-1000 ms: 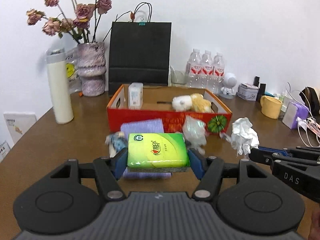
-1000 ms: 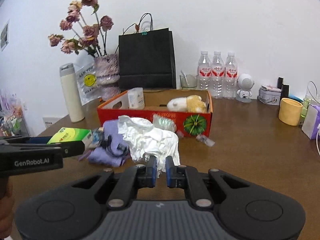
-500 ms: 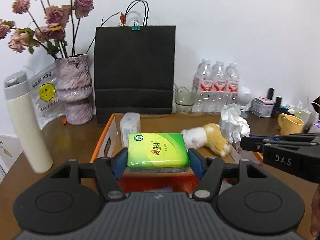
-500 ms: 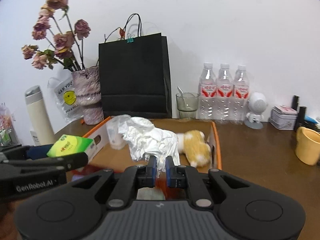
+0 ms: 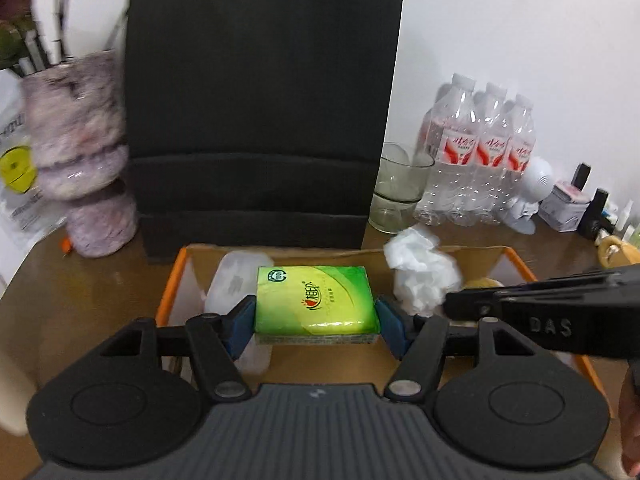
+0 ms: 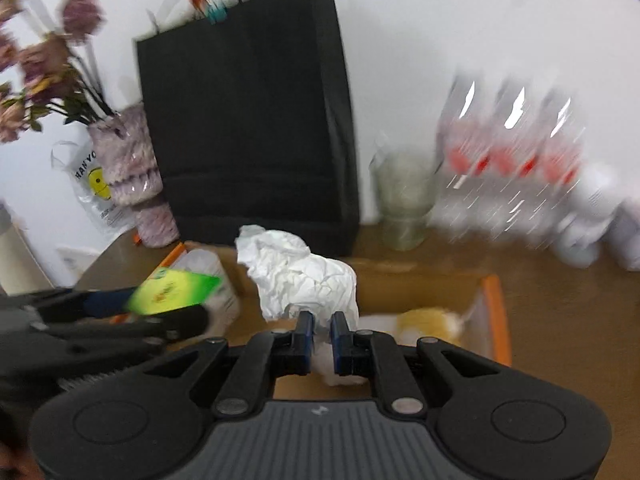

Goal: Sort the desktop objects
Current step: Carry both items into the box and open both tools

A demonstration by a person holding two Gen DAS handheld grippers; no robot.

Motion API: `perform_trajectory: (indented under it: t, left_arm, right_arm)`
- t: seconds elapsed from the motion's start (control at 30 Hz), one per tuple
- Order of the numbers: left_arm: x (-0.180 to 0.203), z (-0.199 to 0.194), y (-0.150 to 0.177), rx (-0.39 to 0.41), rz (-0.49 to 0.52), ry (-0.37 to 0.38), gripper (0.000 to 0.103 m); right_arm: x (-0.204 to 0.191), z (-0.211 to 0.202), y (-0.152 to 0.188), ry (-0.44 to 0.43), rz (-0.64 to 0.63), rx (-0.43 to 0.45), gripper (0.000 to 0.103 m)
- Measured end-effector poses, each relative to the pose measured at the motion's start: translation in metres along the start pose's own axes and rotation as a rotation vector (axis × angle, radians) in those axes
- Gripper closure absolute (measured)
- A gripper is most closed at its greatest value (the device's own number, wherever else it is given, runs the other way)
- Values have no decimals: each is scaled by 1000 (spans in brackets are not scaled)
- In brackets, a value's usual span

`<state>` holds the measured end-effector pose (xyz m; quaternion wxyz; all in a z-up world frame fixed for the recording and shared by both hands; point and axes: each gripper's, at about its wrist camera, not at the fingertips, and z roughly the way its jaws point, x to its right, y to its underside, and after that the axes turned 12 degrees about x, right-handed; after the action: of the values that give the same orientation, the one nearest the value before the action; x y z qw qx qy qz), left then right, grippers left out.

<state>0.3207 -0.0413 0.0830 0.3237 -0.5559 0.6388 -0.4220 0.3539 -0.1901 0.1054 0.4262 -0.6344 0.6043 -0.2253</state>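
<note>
Claws both grip: left claw [image 5: 316, 320] clamps the green pack [image 5: 316, 304] above the box [image 5: 170, 292]; right claw [image 6: 319, 334] pinches crumpled paper [image 6: 298, 270] at 3 o'clock of it. A yellow toy [image 6: 430, 320], perhaps plush, lies blurred inside.

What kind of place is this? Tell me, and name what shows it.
Most likely a home or office desk pushed against a white wall. A brown tabletop carries everyday clutter: a black paper bag, three water bottles, a vase of dried flowers, and an orange cardboard box used for sorting.
</note>
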Motion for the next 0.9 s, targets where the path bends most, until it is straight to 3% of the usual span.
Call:
perform_trajectory:
  t: [0.17,0.27,0.4,0.53,0.63,0.7,0.9]
  left_arm:
    - [10,24,7,3,134,-108,31]
    - [8,24,10,4,119,-148,24]
    - [-5,15,1,-21,38,-97,21]
    - [-12,-7,-15,-12,-10,-103,17]
    - [-10,-24,-23,-20,24,-127,11]
    - [-11,-37,-26,-25,22,-131,0]
    - [-16,-60,-15,-153,-4,-141,0]
  right_arm:
    - [-1,50,1,54,0,-113,90]
    - [1,59,3,55,27,-127,90]
    - [10,49,3,15,83,-136,76]
    - [11,27,-5,28,119,-98,39]
    - [5,9,-13,27,111,-90,39]
    - [0,-7,-15,29,95,-89,35]
    - [-6,-54,-12,130,13,-84,22]
